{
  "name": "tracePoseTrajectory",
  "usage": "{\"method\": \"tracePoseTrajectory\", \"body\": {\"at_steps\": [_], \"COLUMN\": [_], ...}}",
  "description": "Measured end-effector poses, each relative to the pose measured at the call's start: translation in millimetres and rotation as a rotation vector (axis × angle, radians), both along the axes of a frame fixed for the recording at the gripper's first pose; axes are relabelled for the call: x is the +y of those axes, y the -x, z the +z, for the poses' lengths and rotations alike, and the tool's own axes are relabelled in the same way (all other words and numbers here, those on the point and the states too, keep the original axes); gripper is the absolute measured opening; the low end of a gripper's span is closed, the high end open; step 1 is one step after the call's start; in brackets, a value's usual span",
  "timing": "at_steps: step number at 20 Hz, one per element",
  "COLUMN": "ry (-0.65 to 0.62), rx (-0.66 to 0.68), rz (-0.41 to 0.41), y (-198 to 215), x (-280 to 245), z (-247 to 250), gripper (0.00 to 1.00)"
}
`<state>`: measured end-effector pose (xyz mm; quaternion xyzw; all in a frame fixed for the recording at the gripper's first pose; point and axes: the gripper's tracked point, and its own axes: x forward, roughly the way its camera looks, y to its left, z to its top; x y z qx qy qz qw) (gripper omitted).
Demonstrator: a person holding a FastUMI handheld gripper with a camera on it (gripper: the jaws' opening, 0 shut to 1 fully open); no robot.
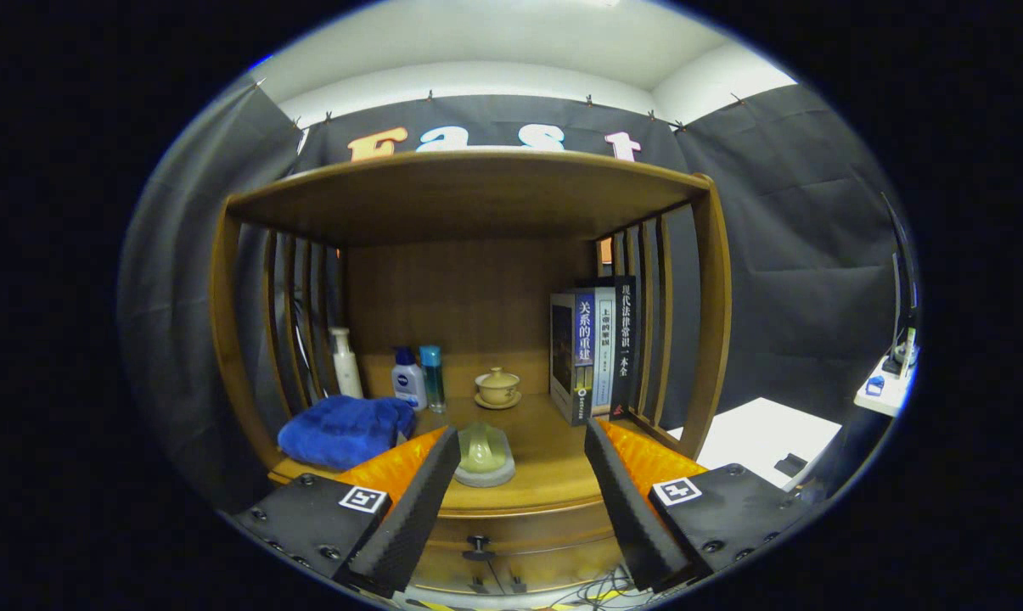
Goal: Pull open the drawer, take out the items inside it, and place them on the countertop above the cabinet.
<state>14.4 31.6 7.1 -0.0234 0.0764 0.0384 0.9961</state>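
Wooden cabinet point(469, 501) faced the gripper view, its drawer point(511, 556) looking shut, knob point(478, 547) low between the fingers. The gripper point(521, 454) stood wide, holding nothing. Closing off-centre, the fingers could probably slip off that small knob or nudge the green dish point(483, 454) above it.

gripper point(521, 475) jaws wide apart, empty | drawer point(511, 543) closed, knob point(478, 547) low between jaws | pale green item point(482, 454) on tabletop point(553, 475) just ahead | blue cloth point(341, 431) left | books point(594, 348) far right
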Motion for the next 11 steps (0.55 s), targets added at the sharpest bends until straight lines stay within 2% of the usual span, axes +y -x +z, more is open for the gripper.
{"method": "tracePoseTrajectory", "body": {"at_steps": [3,7,11], "ry": [-0.032,0.011,0.018], "rx": [-0.037,-0.051,-0.050], "rz": [-0.006,-0.023,-0.012], "y": [4,7,13], "x": [-1,-7,-3], "z": [28,51,53], "gripper": [0.98,0.98,0.98]}}
